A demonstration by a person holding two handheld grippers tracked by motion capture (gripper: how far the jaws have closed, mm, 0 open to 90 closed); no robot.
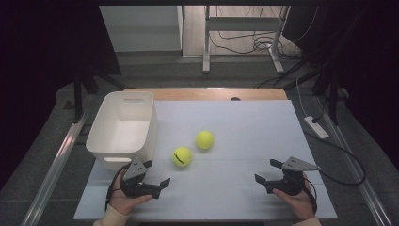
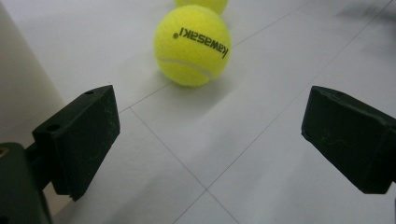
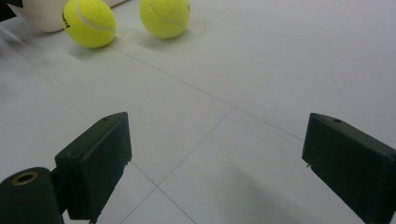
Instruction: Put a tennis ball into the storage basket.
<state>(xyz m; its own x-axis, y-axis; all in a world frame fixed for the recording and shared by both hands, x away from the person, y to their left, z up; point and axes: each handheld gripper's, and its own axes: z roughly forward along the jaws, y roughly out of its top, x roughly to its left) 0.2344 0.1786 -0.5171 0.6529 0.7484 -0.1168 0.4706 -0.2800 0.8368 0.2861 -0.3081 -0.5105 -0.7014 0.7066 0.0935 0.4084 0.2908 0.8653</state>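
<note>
Two yellow tennis balls lie on the white table: the near ball (image 1: 181,157) (image 2: 192,44) (image 3: 89,22) with black lettering, and the far ball (image 1: 204,139) (image 3: 165,17) a little behind and right of it. My left gripper (image 1: 155,173) (image 2: 210,140) rests at the front left, open, its jaws wide apart and empty, pointing at the near ball a short way ahead. At the front right my right gripper (image 1: 267,171) (image 3: 217,163) is open too, with nothing between its jaws and both balls far off at the upper left of its view.
A white plastic bin (image 1: 123,127) stands at the table's left side, just beyond the left gripper; its wall (image 2: 21,84) fills the left edge of the left gripper view. Beyond the table are a wooden edge (image 1: 207,93), desk legs and cables on the floor.
</note>
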